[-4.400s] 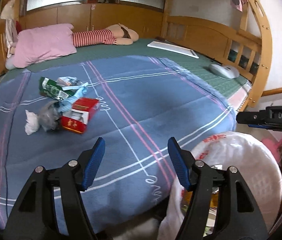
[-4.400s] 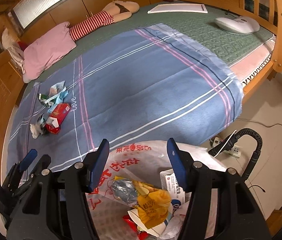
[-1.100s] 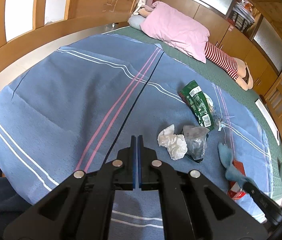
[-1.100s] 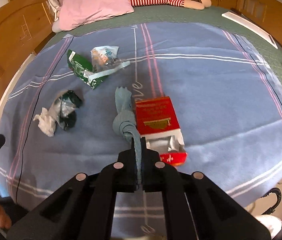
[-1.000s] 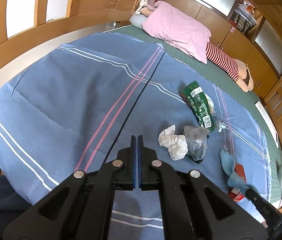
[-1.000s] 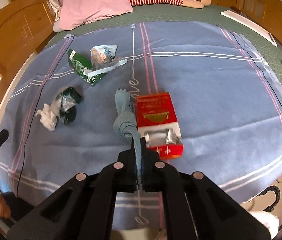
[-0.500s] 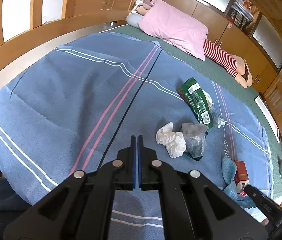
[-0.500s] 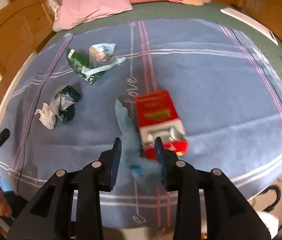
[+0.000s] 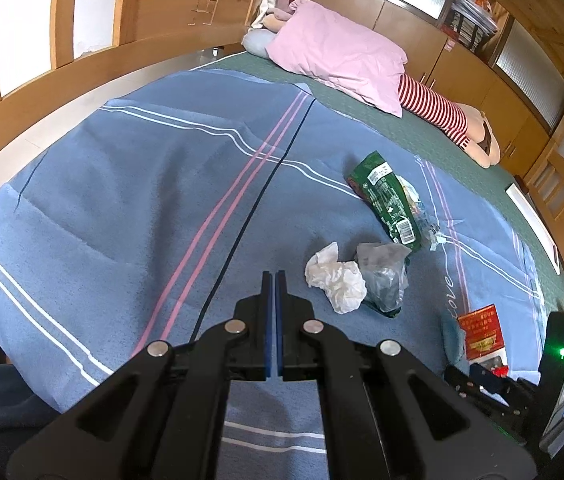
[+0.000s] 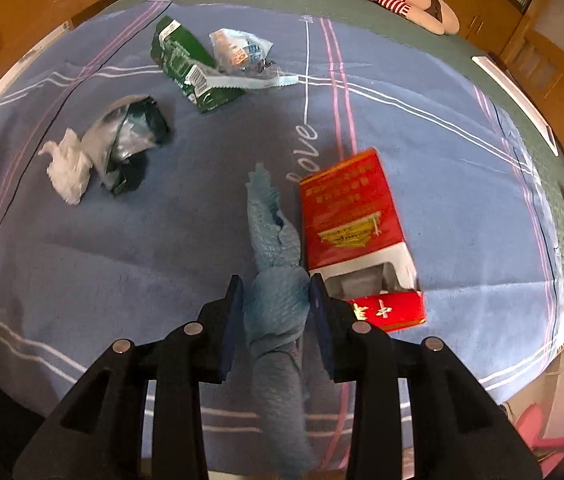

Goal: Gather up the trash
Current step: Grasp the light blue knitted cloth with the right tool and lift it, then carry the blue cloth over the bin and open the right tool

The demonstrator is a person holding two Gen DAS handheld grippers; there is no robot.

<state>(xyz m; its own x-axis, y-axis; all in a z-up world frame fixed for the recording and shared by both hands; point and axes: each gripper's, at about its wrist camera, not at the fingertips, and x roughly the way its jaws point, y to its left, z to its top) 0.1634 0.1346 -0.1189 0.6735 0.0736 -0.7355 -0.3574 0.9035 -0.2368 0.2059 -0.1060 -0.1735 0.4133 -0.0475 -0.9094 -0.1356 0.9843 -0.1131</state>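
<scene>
Your right hand-held gripper (image 10: pixel 275 300) hides the near flap of the red cardboard box (image 10: pixel 352 216); the crumpled light-blue cloth (image 10: pixel 275 280) trails off below, cut by the edge.

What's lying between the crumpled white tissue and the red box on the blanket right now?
In the right wrist view, a crumpled grey-and-dark plastic wrapper sits against the white tissue, then bare blanket, then a blue cloth beside the red box.

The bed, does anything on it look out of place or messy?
Yes. Litter lies scattered on the blue blanket: a crumpled white tissue, a green wrapper, an opened red box and a twisted blue cloth between the right gripper jaws.
</scene>
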